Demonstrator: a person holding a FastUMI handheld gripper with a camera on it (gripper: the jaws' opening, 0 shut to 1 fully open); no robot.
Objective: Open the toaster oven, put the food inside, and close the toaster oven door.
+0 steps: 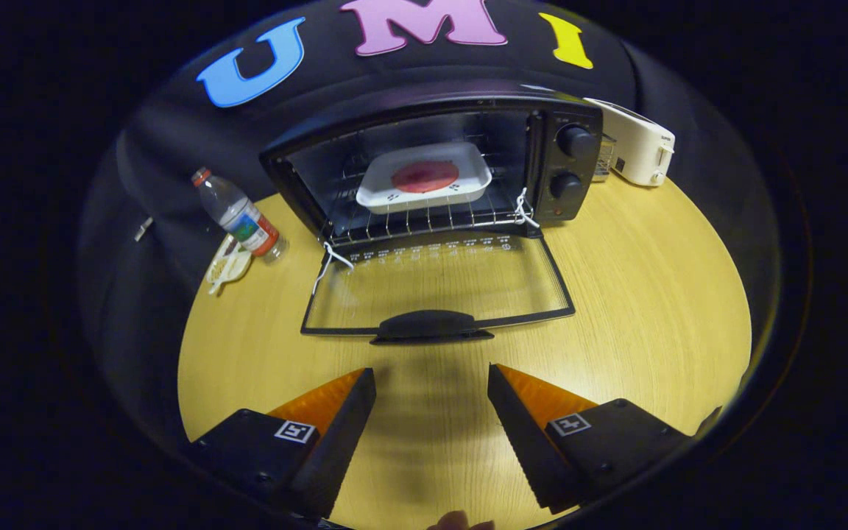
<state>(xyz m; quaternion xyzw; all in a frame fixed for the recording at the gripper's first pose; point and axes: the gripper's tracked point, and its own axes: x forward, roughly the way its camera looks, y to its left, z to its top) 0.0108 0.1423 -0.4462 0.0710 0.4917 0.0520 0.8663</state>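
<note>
Gripper view: jaws wide, empty. Slide under curved black door handle [430, 324] at 12 o'clock; lift glass door [435, 283] shut over white tray [424, 179].

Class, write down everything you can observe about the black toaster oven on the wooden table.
The black toaster oven stands on the light wooden table against the booth's wall. Its glass door lies folded down flat, its dark handle nearest the open gripper, which hangs short of it, touching nothing. Inside, a white rectangular tray holding round reddish food rests on the wire rack. Two round black knobs sit beside the opening. White cord is tied at both hinges.
</note>
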